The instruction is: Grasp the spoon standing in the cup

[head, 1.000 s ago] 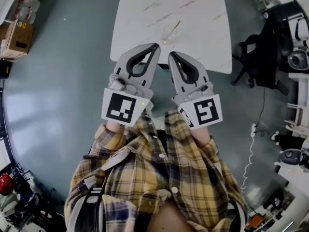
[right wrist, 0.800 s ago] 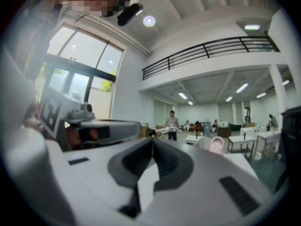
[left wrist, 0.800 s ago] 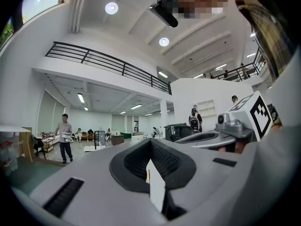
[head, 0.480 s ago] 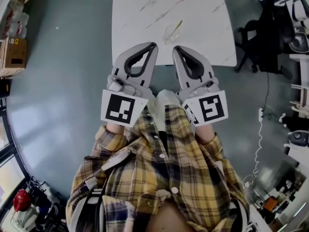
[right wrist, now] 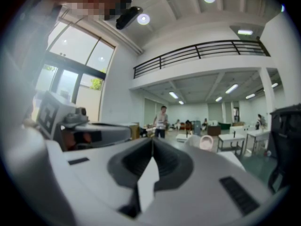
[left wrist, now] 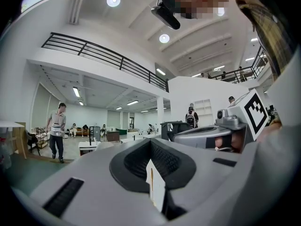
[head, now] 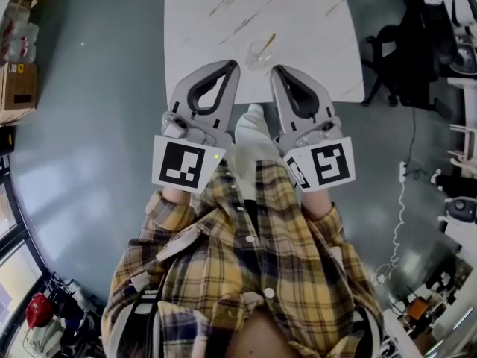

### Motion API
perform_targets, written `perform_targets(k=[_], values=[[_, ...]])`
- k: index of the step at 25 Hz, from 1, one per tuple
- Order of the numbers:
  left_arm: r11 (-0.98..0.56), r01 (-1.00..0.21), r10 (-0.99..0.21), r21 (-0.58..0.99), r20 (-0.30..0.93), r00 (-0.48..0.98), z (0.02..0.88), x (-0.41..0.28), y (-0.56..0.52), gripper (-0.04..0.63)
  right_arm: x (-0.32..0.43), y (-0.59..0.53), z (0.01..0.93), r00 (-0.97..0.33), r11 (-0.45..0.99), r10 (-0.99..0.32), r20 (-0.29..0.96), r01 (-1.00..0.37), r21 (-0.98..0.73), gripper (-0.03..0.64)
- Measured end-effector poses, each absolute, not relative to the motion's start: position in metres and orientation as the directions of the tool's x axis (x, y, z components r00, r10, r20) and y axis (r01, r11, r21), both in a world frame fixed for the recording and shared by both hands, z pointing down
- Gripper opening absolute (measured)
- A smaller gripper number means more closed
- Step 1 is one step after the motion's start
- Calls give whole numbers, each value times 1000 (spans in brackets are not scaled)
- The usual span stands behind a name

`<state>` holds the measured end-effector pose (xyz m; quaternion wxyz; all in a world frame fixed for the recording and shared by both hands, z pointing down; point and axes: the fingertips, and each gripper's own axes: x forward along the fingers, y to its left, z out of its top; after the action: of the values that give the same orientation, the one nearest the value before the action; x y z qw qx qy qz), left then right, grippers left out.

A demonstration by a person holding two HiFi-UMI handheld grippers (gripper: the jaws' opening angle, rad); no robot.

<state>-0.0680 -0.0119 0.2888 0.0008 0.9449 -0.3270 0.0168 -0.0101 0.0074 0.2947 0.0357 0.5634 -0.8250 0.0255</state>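
A white table (head: 216, 21) with thin gray lines stands on a gray floor (head: 97, 125). A clear cup (head: 258, 54) sits on the table, close to the table edge nearest the person and a little right of the table's middle. A thin gold spoon (head: 267, 42) leans in the cup, and its handle tips toward the far right side of the table.

The person in a yellow checked shirt (head: 246, 274) holds both grippers out at the near edge of the table. The tips of the left gripper (head: 232, 66) and the right gripper (head: 276, 70) reach just over that edge. The left one is nearer the table's left side and the right one nearer its right side. The cup is on the table just past the two tips, between them.

Each gripper's own view shows its two jaws pressed together at the tips, with nothing held.

A black chair (head: 402, 58) stands beside the table's right side. A brown box (head: 19, 84) lies well off to the table's left.
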Motion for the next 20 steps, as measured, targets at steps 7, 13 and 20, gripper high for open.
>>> perform_targets(k=[7, 13, 20], values=[[-767, -642, -642, -7, 28, 766, 290, -38, -51, 15, 17, -30, 300, -398, 399, -912, 98, -917, -6, 32], [-737, -676, -676, -12, 16, 737, 285, -8, -93, 15, 40, -72, 301, -456, 458, -884, 104, -889, -7, 32], [-692, -721, -722, -17, 9, 692, 279, 22, -127, 15, 66, -109, 295, -528, 531, -843, 98, -847, -1, 32]])
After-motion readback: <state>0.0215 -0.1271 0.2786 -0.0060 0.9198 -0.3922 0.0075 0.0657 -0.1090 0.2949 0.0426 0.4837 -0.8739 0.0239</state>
